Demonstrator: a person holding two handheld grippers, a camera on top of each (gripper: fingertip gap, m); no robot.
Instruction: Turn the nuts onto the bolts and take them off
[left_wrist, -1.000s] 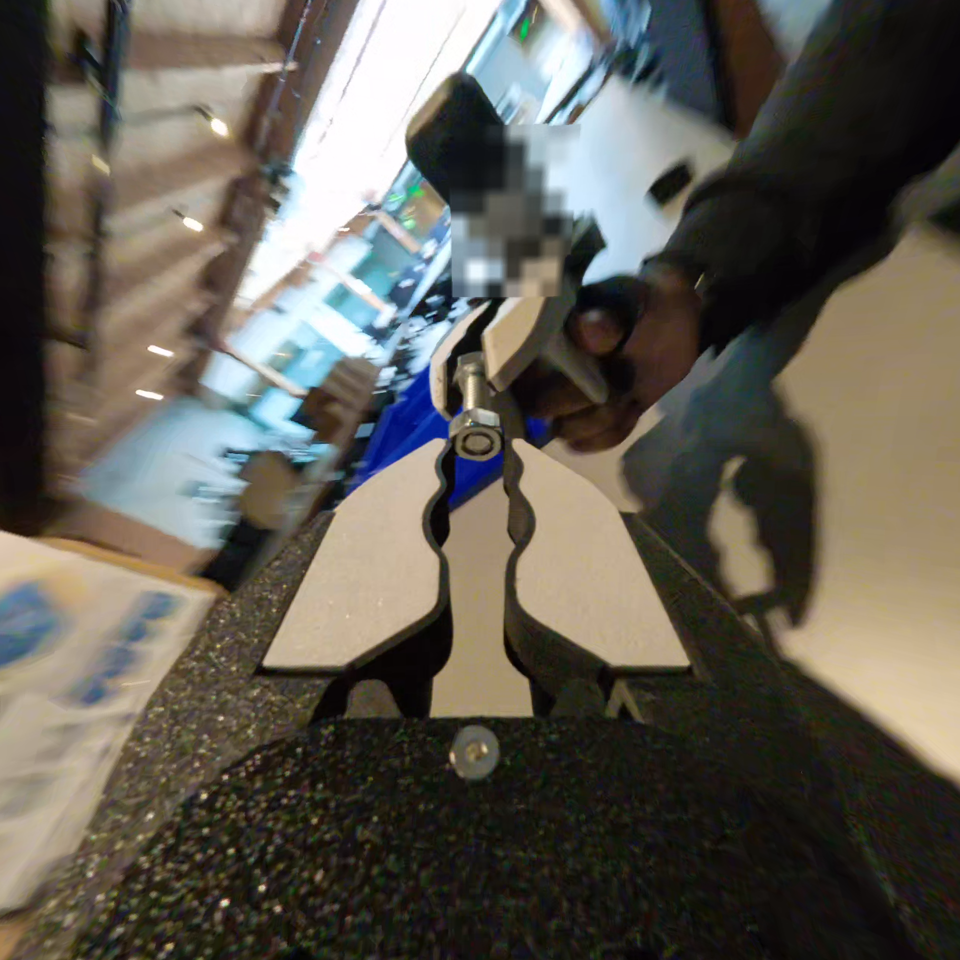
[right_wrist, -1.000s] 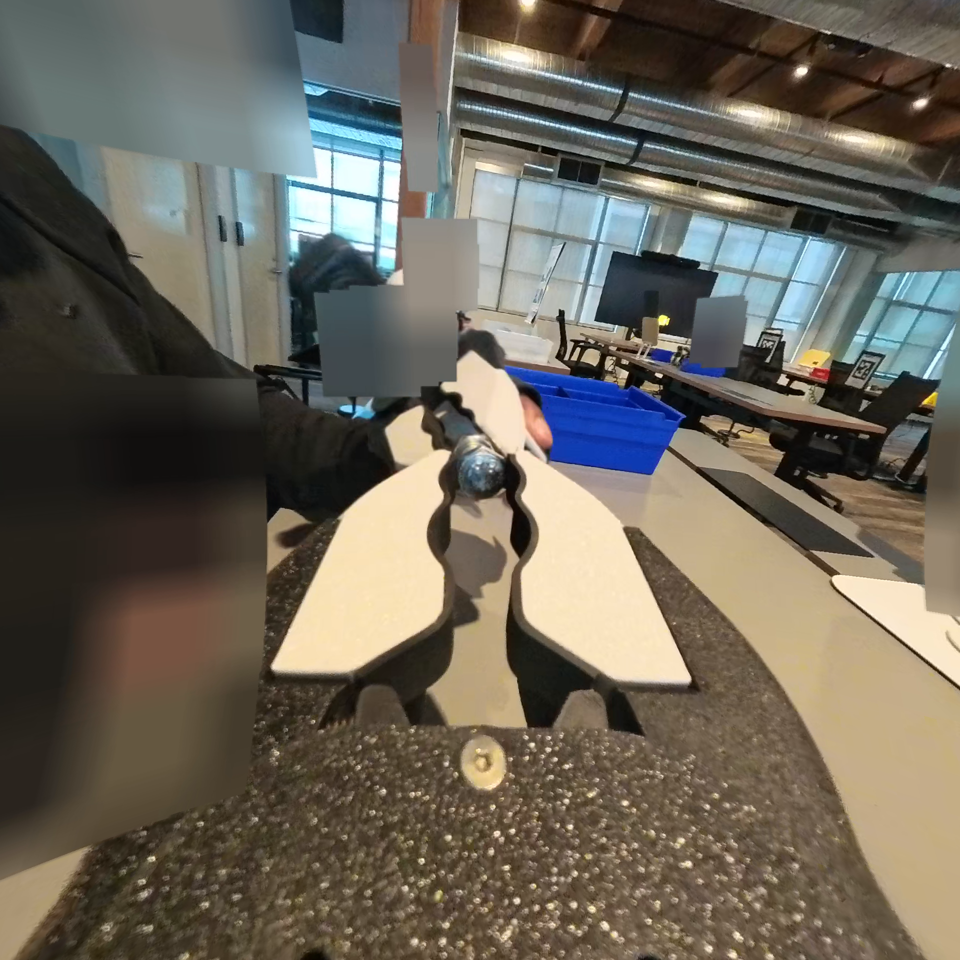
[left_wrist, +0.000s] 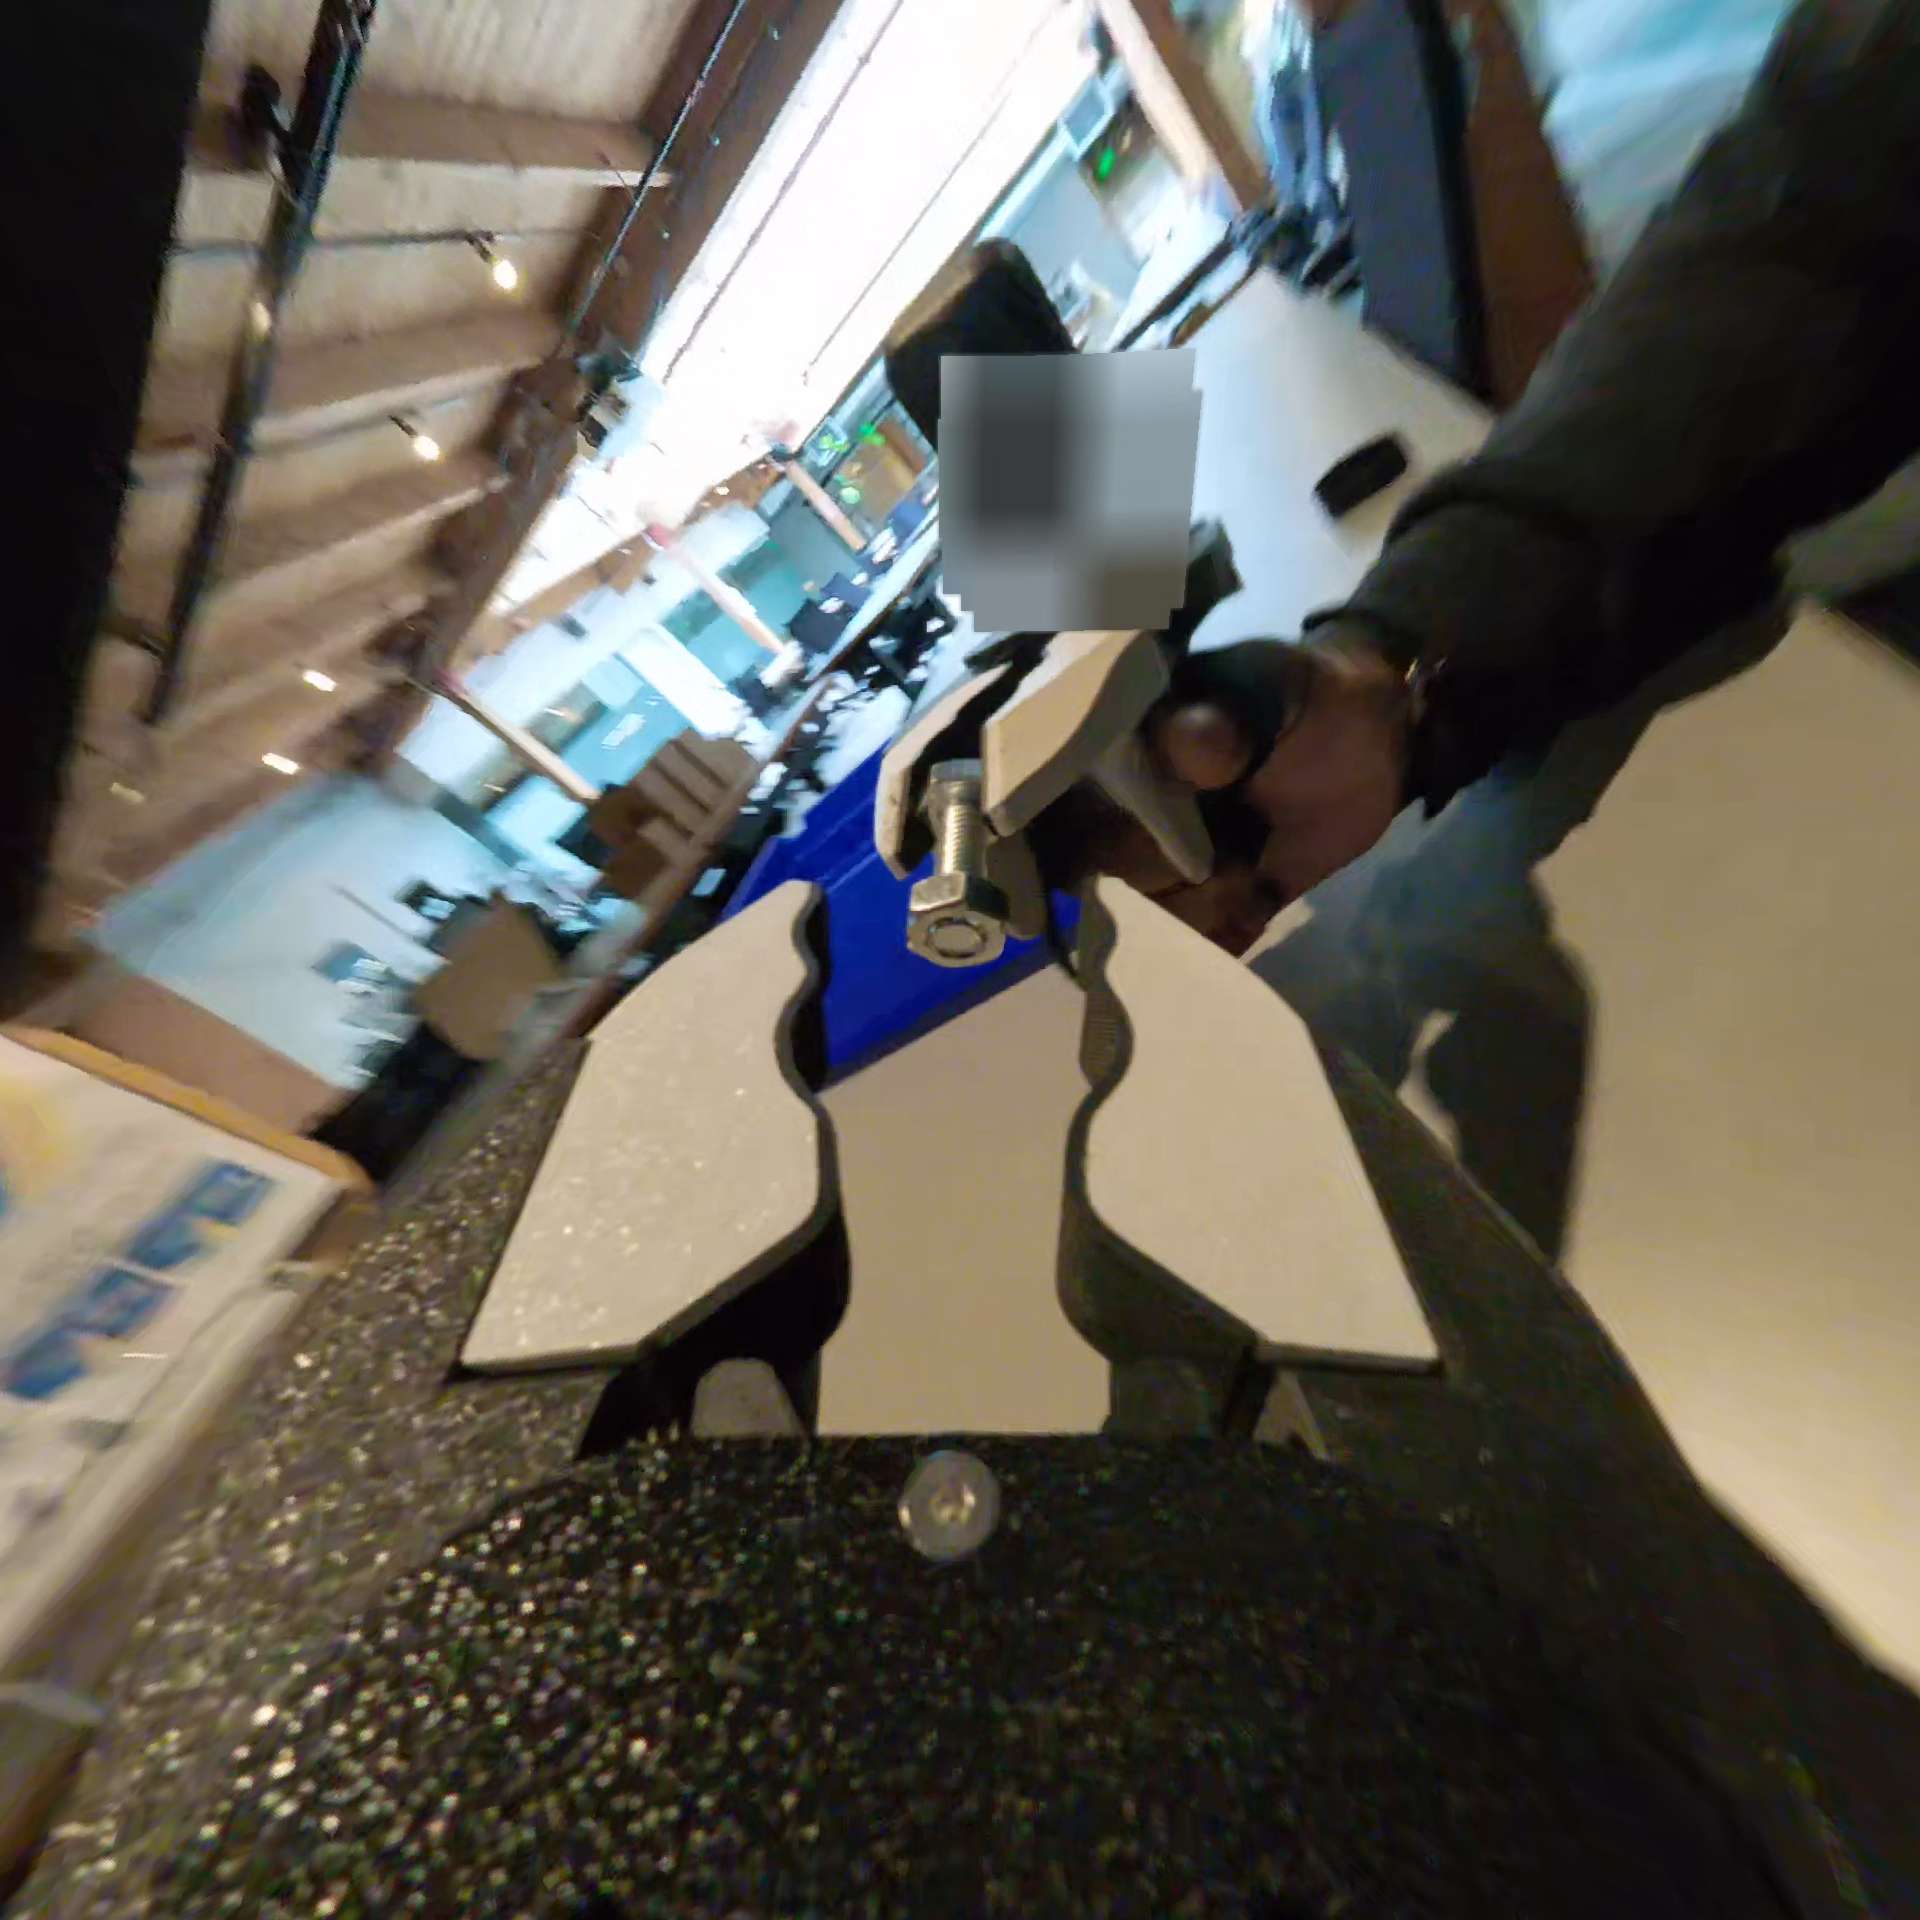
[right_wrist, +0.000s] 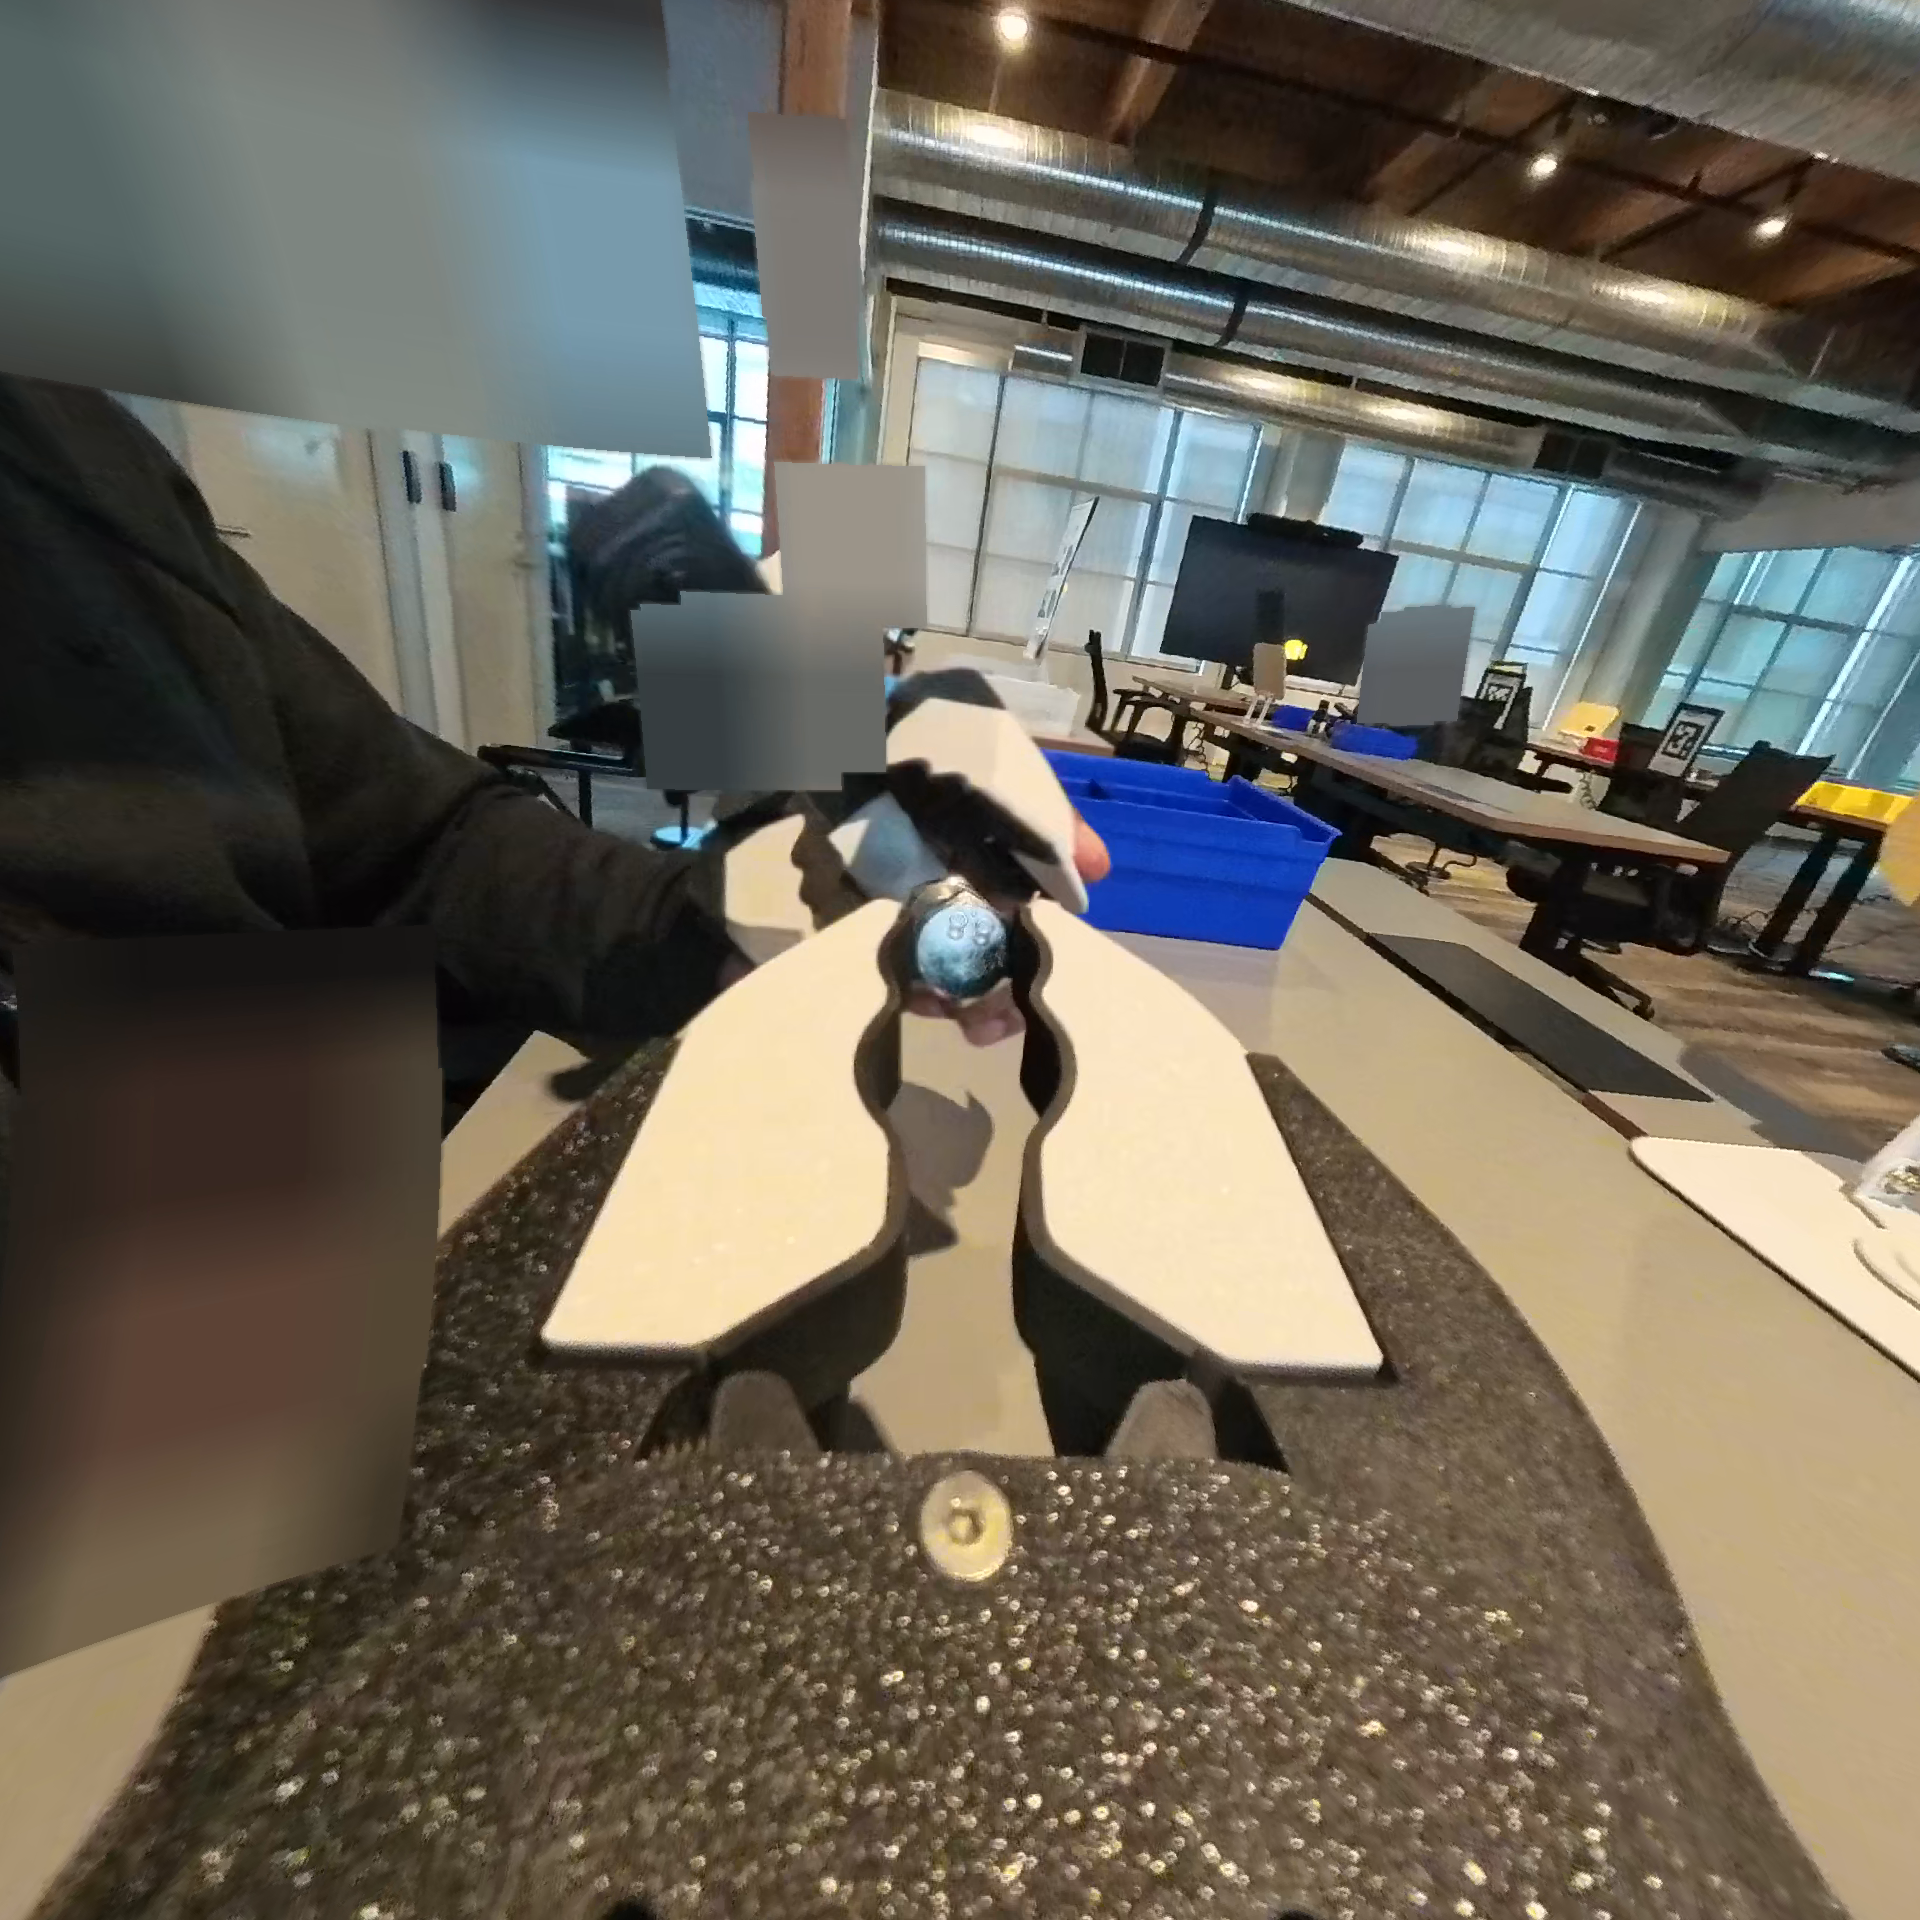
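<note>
My right gripper (right_wrist: 958, 920) is shut on the head of a steel bolt (right_wrist: 956, 958) and holds it above the grey table (right_wrist: 1403, 1049). In the left wrist view the right gripper (left_wrist: 971, 831) holds the bolt (left_wrist: 958, 821) with its threaded end towards me. A hex nut (left_wrist: 956, 925) sits on that end. My left gripper (left_wrist: 951, 904) is open, with its fingers on either side of the nut and a gap on both sides. The left gripper also shows beyond the bolt in the right wrist view (right_wrist: 935, 831).
A blue plastic bin (right_wrist: 1195, 842) stands on the table behind the bolt. A white mat (right_wrist: 1766, 1226) lies at the right edge. A person's dark sleeves (right_wrist: 312, 790) hold both grippers. A printed sheet (left_wrist: 114, 1278) lies at the left. My two grippers' fingertips are within a few centimetres of each other.
My left gripper was shut on the nut and has now opened and let it go. The nut stays on the bolt. The right gripper still holds the bolt head.
</note>
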